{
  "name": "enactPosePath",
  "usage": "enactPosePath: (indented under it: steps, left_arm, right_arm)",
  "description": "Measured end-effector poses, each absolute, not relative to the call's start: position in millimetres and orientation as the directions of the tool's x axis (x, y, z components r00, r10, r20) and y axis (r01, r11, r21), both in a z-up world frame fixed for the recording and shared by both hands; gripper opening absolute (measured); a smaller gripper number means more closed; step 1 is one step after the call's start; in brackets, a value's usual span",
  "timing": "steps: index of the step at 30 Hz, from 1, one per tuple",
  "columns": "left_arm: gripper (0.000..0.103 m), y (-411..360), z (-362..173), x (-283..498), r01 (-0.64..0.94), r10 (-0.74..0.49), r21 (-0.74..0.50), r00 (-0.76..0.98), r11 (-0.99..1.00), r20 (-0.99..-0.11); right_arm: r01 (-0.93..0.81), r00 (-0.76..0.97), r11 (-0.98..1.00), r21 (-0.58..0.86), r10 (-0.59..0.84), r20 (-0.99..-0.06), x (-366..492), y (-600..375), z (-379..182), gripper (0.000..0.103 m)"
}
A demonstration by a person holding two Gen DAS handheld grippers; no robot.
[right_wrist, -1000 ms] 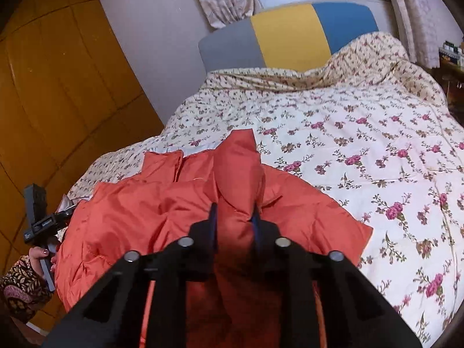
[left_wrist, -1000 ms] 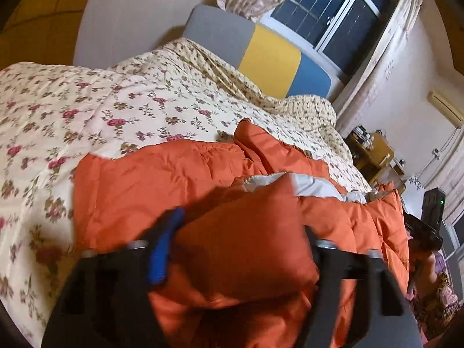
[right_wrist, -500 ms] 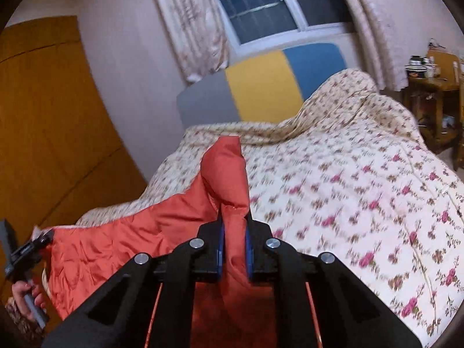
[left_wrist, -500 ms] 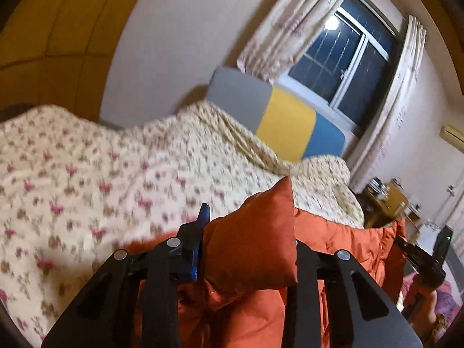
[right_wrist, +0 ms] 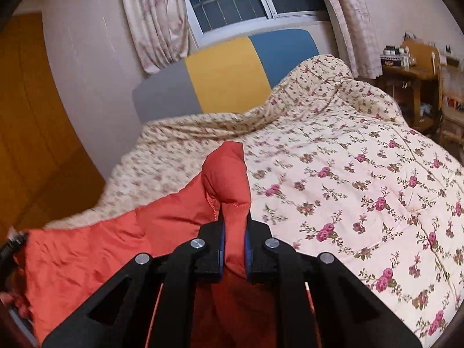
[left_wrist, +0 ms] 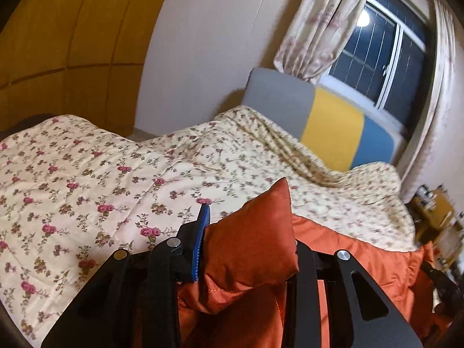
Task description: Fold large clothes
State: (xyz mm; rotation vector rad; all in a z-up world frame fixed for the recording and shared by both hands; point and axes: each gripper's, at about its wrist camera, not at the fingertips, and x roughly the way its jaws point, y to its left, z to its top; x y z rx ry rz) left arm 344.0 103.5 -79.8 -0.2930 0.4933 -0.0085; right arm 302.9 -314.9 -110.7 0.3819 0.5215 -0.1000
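An orange padded jacket hangs lifted over the bed. My left gripper is shut on a thick puffy corner of it, which bulges up between the blue-padded fingers. My right gripper is shut tight on another narrow fold of the jacket that sticks up past the fingertips. The rest of the jacket stretches to the left in the right wrist view and drapes below both grippers, where it is hidden.
The bed has a floral quilt and a grey, yellow and blue headboard. A window with curtains is behind it. Wooden wardrobe panels stand left, a cluttered wooden desk right.
Both grippers have risen with the jacket corners, lifting it off the quilt. The views have tilted up toward the headboard and window. Both grips hold.
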Motion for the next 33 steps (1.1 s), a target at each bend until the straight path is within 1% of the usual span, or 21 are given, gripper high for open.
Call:
enactPosePath:
  steps: [5, 8, 10, 13, 17, 20, 24, 25, 26, 28, 30, 32, 33]
  left_arm:
    - [0.031, 98, -108, 364, -0.101, -0.016, -0.210, 0.869, 0.972, -0.495]
    - [0.031, 97, -122, 374, -0.109, -0.009, -0.198, 0.859, 0.974, -0.513]
    - [0.031, 95, -130, 380, -0.109, -0.007, -0.188, 0.849, 0.976, -0.528]
    - [0.032, 91, -143, 391, -0.109, -0.011, -0.176, 0.822, 0.978, -0.569]
    - [0.035, 88, -159, 406, -0.108, -0.025, -0.170, 0.773, 0.980, -0.634]
    - [0.038, 93, -168, 413, -0.114, -0.048, -0.197, 0.743, 0.974, -0.667]
    - [0.045, 98, -180, 424, -0.129, -0.079, -0.230, 0.689, 0.965, -0.720]
    - [0.045, 100, -182, 425, -0.130, -0.090, -0.241, 0.681, 0.962, -0.726]
    - [0.046, 101, -182, 425, -0.130, -0.098, -0.250, 0.679, 0.959, -0.728]
    - [0.054, 103, -182, 423, -0.139, -0.097, -0.256, 0.677, 0.957, -0.730]
    - [0.058, 105, -176, 416, -0.146, -0.097, -0.262, 0.677, 0.954, -0.729]
    - [0.059, 108, -163, 398, -0.137, -0.103, -0.278, 0.705, 0.951, -0.701]
    - [0.062, 109, -156, 387, -0.139, -0.095, -0.282, 0.727, 0.949, -0.680]
  right_arm:
    - [0.229, 0.836, 0.927, 0.297, -0.032, -0.547, 325, -313, -140, 0.011]
    - [0.244, 0.813, 0.927, 0.286, -0.034, -0.582, 336, -312, -154, 0.014]
    - [0.261, 0.791, 0.916, 0.304, -0.022, -0.611, 344, -317, -167, 0.016]
    - [0.285, 0.762, 0.903, 0.322, -0.010, -0.648, 353, -324, -180, 0.019]
    - [0.309, 0.717, 0.908, 0.284, -0.026, -0.697, 363, -321, -193, 0.023]
    - [0.321, 0.682, 0.911, 0.260, -0.032, -0.731, 369, -319, -200, 0.027]
    - [0.334, 0.655, 0.918, 0.215, -0.062, -0.753, 374, -316, -205, 0.028]
    - [0.337, 0.652, 0.919, 0.203, -0.072, -0.755, 375, -314, -205, 0.028]
    - [0.338, 0.650, 0.921, 0.192, -0.081, -0.755, 375, -313, -206, 0.029]
    - [0.339, 0.648, 0.924, 0.178, -0.092, -0.756, 376, -312, -206, 0.030]
    - [0.339, 0.645, 0.926, 0.164, -0.103, -0.757, 376, -310, -206, 0.032]
    - [0.344, 0.644, 0.926, 0.155, -0.113, -0.757, 377, -309, -206, 0.035]
    - [0.346, 0.643, 0.926, 0.151, -0.117, -0.757, 377, -310, -206, 0.036]
